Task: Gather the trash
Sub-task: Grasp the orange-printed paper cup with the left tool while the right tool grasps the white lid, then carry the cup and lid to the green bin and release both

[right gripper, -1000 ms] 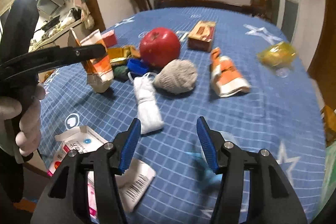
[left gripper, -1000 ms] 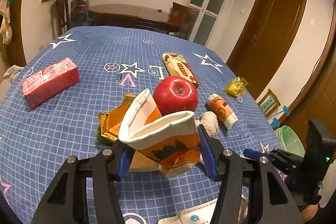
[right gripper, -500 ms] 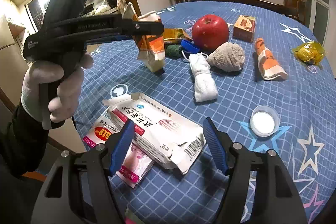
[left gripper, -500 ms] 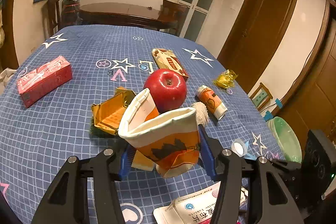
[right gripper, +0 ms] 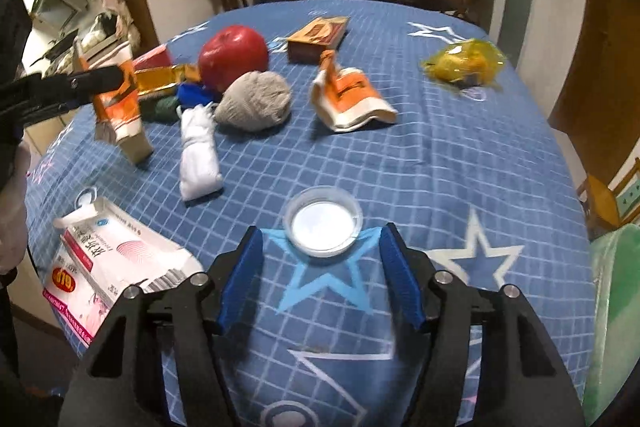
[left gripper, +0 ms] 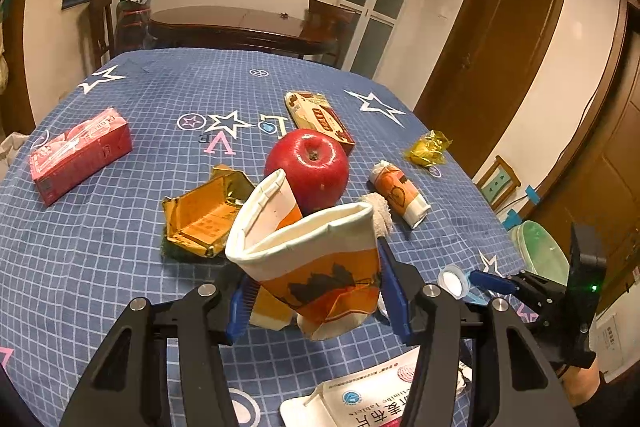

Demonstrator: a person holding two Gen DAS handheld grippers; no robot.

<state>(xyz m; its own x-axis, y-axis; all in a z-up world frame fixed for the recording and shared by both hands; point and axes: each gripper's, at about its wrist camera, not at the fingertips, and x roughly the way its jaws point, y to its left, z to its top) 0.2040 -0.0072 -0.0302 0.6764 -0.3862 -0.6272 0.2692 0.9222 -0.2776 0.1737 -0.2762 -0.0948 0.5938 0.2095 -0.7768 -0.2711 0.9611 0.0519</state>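
Observation:
My left gripper [left gripper: 316, 291] is shut on a crushed orange-and-white paper cup [left gripper: 316, 259] and holds it above the blue checked tablecloth [left gripper: 100, 247]. The cup also shows in the right wrist view [right gripper: 118, 107], at the left. My right gripper [right gripper: 320, 275] is open, low over the table, with a small clear plastic lid [right gripper: 323, 227] lying just beyond and between its fingertips. The lid also shows in the left wrist view [left gripper: 452, 279]. A second crushed orange cup [right gripper: 348, 99] and a yellow wrapper [right gripper: 464, 65] lie farther back.
A red apple [right gripper: 234, 55], grey sock ball [right gripper: 256, 103], white sock [right gripper: 198, 155], gold packet [left gripper: 204, 215], brown box [right gripper: 318, 37], red carton [left gripper: 80, 155] and white medicine boxes [right gripper: 116, 251] lie on the table. A green bin [right gripper: 616, 307] stands at right.
My right gripper has swung right and forward, from over the medicine boxes to just short of the clear lid. My left gripper keeps the cup and has pulled back slightly.

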